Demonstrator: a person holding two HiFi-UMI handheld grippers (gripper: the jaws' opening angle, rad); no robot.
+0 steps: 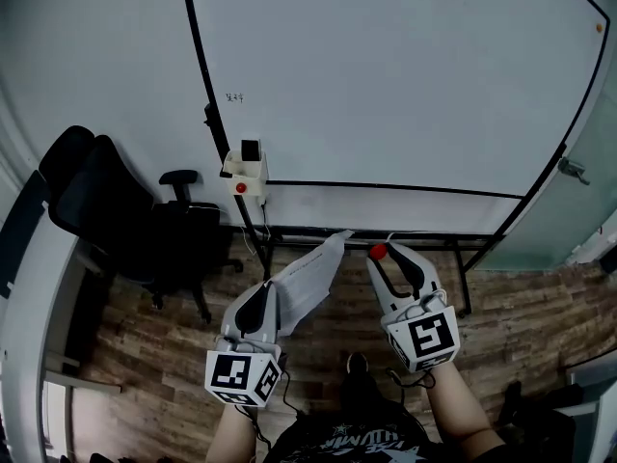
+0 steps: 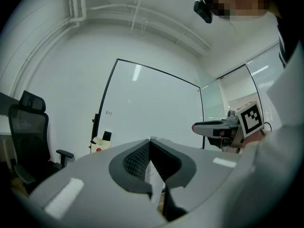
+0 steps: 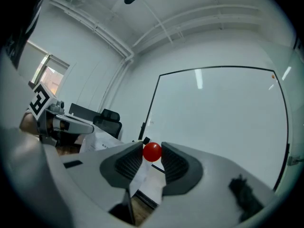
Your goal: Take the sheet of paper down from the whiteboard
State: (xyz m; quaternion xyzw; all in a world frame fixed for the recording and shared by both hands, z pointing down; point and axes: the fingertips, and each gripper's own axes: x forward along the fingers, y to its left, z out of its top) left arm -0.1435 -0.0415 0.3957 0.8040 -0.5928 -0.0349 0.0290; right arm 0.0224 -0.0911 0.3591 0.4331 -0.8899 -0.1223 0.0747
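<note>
Head view: the left gripper (image 1: 268,292) is level and points toward the whiteboard (image 1: 405,75). The sheet of paper (image 1: 313,280) is off the board. One end is in the left jaws, and the rest sticks out past the tips, slanting up and right toward the stand's lower rail (image 1: 386,231). The right gripper (image 1: 390,257) is beside it, also level, with a small red ball (image 1: 378,252) at its jaw tips. The sheet's far corner is just left of the ball; I cannot tell whether they touch. A small holder (image 1: 246,167) hangs on the board's left frame. A black office chair (image 1: 125,220) stands well to the left on the wood floor (image 1: 540,316).

Left gripper view: the left gripper's (image 2: 150,142) jaws are together, with no gap at the tips. The sheet of paper (image 2: 153,175) shows edge-on, pinched between the pads and running down between them. Ahead, the whiteboard (image 2: 152,103) stands apart from the jaws. The right gripper (image 2: 213,127) shows to the right and the office chair (image 2: 28,127) to the left.

Right gripper view: the right gripper's (image 3: 152,156) jaws stand fairly wide, closed on the red ball (image 3: 152,152). It sits right at the tips and touches both pads. The sheet of paper (image 3: 102,140), print visible, lies left of the jaws and outside them, reaching toward the left gripper (image 3: 66,125). The whiteboard (image 3: 218,118) fills the background, and the office chair (image 3: 110,120) is far left.
</note>
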